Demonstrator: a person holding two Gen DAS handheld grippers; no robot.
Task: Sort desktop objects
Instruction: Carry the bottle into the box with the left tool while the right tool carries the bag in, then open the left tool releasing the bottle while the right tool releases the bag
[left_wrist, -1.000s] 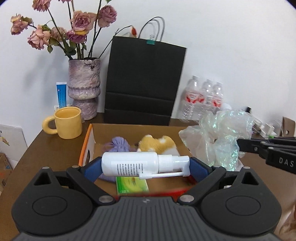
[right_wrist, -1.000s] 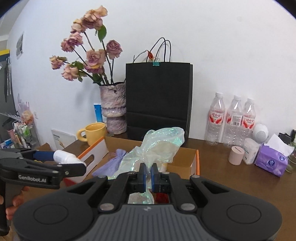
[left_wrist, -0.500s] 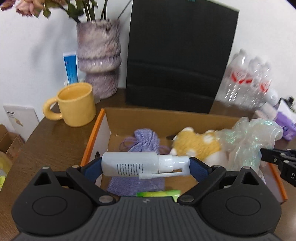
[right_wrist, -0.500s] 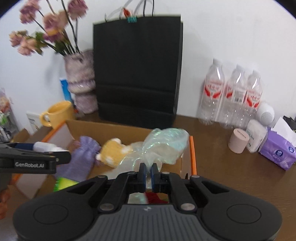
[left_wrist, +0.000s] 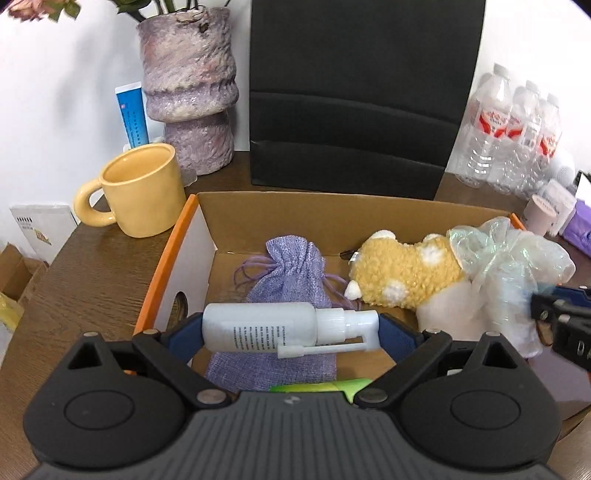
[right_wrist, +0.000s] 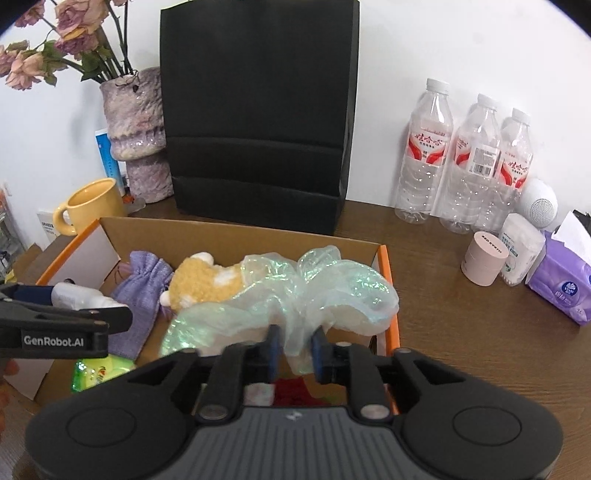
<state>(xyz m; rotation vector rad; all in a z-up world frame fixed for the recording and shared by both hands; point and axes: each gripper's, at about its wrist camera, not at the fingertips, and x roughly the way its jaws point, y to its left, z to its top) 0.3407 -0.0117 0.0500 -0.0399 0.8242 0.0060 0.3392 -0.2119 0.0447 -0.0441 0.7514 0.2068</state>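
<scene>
A cardboard box (left_wrist: 332, 206) (right_wrist: 240, 230) with orange edges holds a purple pouch (left_wrist: 288, 273), a yellow plush toy (left_wrist: 402, 273) and a green packet (right_wrist: 99, 371). My left gripper (left_wrist: 291, 332) is shut on a white spray bottle (left_wrist: 258, 326), held crosswise above the pouch at the box's near left. My right gripper (right_wrist: 295, 349) is over the box's right side with its jaws opening. A strand of the iridescent plastic bag (right_wrist: 314, 288) hangs between its fingers (right_wrist: 274, 347), and the pads stand apart from it. The bag lies over the plush toy.
A yellow mug (left_wrist: 142, 190) and a purple vase (left_wrist: 188, 92) stand left of the box, with a black paper bag (right_wrist: 258, 110) behind it. On the right are water bottles (right_wrist: 469, 162), a pink canister (right_wrist: 484, 258) and a tissue pack (right_wrist: 561, 284).
Both grippers came forward and down over the box. The right jaws went from shut on the bag to parted, and the bag now rests in the box. The left grip is unchanged.
</scene>
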